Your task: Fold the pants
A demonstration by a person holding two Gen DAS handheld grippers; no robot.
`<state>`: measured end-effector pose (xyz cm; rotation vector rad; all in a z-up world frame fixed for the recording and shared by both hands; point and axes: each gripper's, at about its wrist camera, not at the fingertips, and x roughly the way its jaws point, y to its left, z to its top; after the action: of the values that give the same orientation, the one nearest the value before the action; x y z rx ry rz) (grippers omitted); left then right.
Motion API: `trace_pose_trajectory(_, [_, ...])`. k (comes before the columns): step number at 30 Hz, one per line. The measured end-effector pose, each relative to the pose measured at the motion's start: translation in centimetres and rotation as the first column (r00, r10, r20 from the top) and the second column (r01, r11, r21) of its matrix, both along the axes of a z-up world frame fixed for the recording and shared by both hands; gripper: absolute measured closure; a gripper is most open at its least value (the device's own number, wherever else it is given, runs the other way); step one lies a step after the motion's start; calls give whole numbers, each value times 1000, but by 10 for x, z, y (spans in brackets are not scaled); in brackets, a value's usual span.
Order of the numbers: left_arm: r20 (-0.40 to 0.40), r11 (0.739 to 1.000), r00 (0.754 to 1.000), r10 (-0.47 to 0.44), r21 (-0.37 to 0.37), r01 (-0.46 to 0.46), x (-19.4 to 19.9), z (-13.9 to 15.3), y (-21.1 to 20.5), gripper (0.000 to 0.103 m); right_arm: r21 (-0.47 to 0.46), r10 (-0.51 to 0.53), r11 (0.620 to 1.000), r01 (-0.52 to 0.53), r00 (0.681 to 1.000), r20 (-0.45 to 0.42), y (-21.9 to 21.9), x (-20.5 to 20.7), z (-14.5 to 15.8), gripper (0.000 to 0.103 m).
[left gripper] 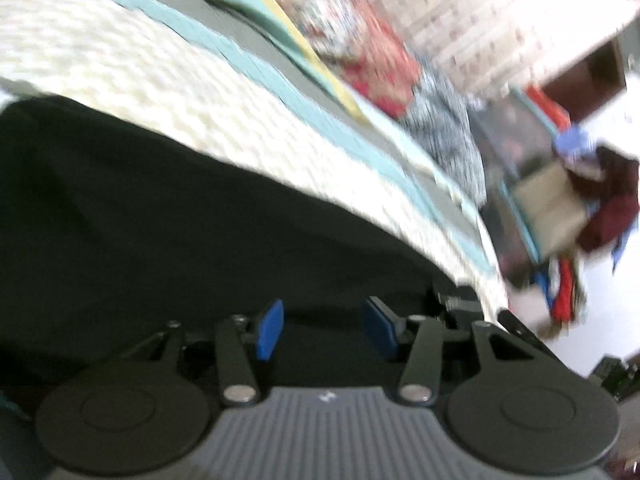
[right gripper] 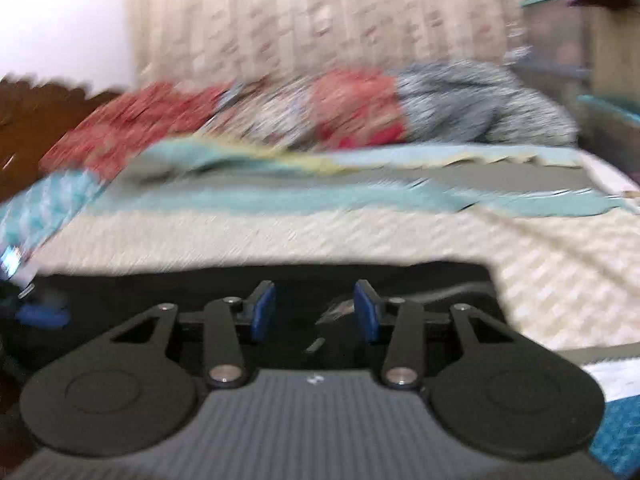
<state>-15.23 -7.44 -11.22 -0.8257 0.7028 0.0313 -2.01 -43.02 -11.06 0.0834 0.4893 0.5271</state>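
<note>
The black pants [left gripper: 160, 208] lie spread on the cream quilted bedcover [left gripper: 120, 72], filling the lower left of the left wrist view. My left gripper [left gripper: 326, 328] hovers over them with its blue pads [left gripper: 272, 330] well apart and only flat dark cloth showing in the gap. In the right wrist view the pants [right gripper: 440, 280] form a dark band along the near side of the bed. My right gripper [right gripper: 316, 312] is over this band, jaws apart. A small raised fold of black cloth sits near its right pad [right gripper: 366, 312], but nothing is pinched. Both views are motion-blurred.
Crumpled red, white and grey patterned bedding [right gripper: 320, 116] is heaped at the far side of the bed, before a curtain [right gripper: 320, 12]. A teal and grey blanket [right gripper: 280, 196] lies across the middle. Boxes and clothes [left gripper: 560, 208] clutter the floor beyond the bed's right edge.
</note>
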Motion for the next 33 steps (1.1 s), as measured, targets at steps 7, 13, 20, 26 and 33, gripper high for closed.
trace_pose_trajectory(7, [47, 980, 980, 195, 13, -196, -46, 11, 57, 56, 43, -157, 982, 183, 923, -351, -30, 60, -82, 76])
trace_pose_trajectory(13, [65, 907, 908, 414, 53, -417, -120, 18, 109, 43, 43, -211, 970, 237, 923, -322, -31, 53, -53, 72])
trace_pose_trajectory(20, [-15, 836, 840, 542, -90, -541, -153, -28, 136, 15, 145, 89, 988, -50, 958, -274, 50, 11, -24, 73])
trace_pose_trajectory(26, [-47, 803, 845, 533, -285, -523, -140, -71, 130, 1, 138, 467, 883, -448, 814, -346, 195, -21, -31, 84])
trace_pose_trajectory(33, [8, 840, 867, 498, -252, -480, -111, -84, 120, 61, 134, 518, 827, -545, 649, -558, 300, -21, -78, 90])
